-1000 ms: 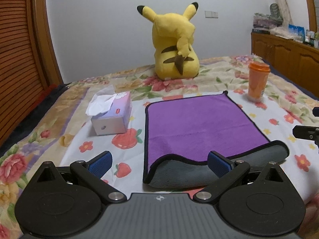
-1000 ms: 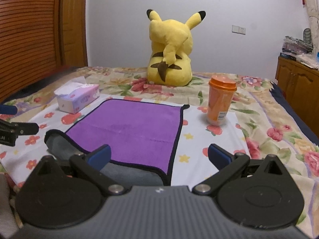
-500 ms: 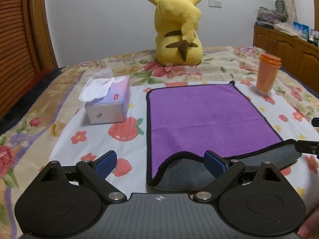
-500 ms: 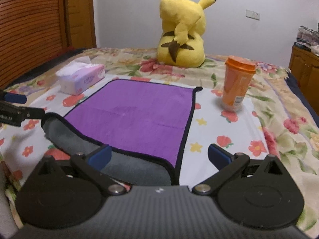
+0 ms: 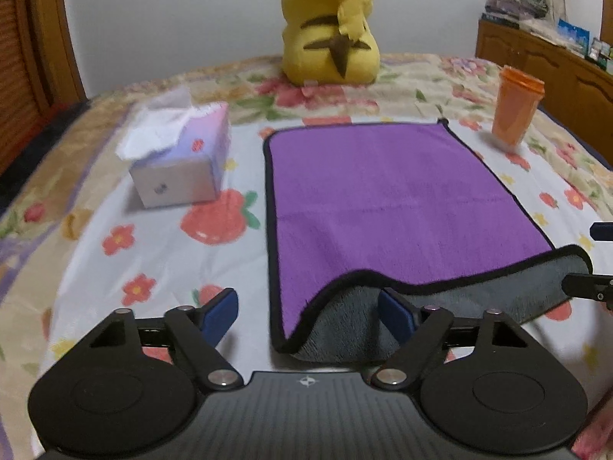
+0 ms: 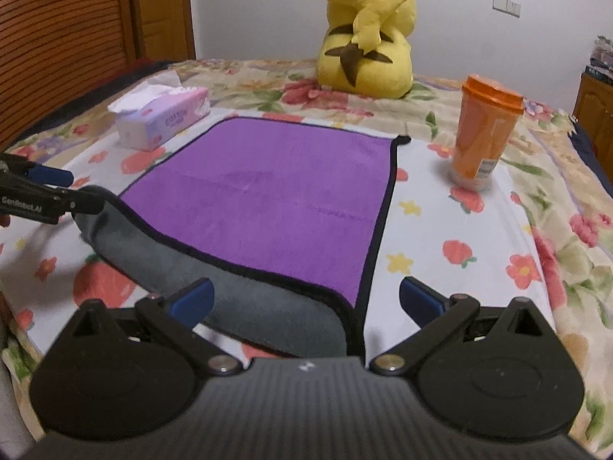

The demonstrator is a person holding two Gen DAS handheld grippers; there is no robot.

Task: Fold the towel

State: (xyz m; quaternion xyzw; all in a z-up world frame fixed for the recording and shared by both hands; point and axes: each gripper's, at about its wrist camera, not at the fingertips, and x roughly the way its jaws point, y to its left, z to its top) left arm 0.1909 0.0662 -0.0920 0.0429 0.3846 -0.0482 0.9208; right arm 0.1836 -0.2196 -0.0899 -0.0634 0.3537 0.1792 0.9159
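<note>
A purple towel with black trim and a grey underside lies on the floral bedsheet; its near edge is curled over, showing grey. It also shows in the right wrist view. My left gripper is open, its jaws astride the towel's near left corner. My right gripper is open, its jaws astride the near right corner. Each gripper's tip shows at the edge of the other view, next to the curled edge.
A tissue box stands left of the towel. An orange lidded cup stands to the right. A yellow plush toy sits beyond the towel. A wooden cabinet lines the right wall.
Both grippers have moved forward and lower toward the towel's near edge, still open. The towel has not moved.
</note>
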